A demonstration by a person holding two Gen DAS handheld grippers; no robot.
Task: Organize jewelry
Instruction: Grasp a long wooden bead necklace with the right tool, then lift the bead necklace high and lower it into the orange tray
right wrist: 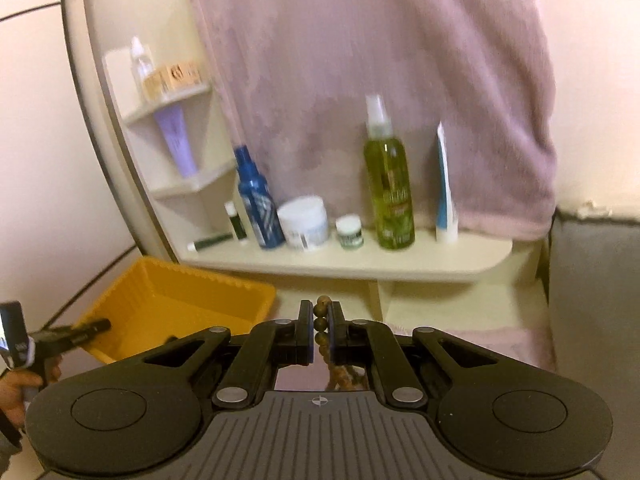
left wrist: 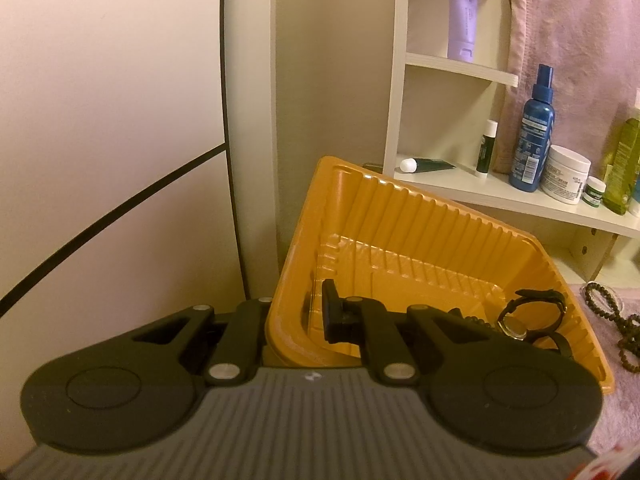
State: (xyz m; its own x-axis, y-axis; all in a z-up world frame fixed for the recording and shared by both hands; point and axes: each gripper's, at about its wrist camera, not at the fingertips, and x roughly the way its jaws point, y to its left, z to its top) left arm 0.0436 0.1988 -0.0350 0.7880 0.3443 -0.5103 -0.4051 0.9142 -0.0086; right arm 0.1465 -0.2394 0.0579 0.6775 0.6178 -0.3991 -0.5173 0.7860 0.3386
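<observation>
Right gripper [right wrist: 320, 334] pinched tight on a string of brown beads [right wrist: 322, 326], strand hanging below the jaws; left gripper [left wrist: 316, 316] clamped on the near wall of the tilted orange tray [left wrist: 400, 216], a black wristwatch [left wrist: 528, 316] lying inside. Pale pink towel [left wrist: 616, 400] covers the surface, more beads [left wrist: 604, 304] on it. Cream shelf [right wrist: 360, 264] behind holds bottles and jars.

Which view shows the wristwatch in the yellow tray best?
The left wrist view: the wristwatch lies in plain sight inside the yellow tray, dial and black strap visible. In the right wrist view the tray appears blurred, and no watch can be made out in it.
</observation>
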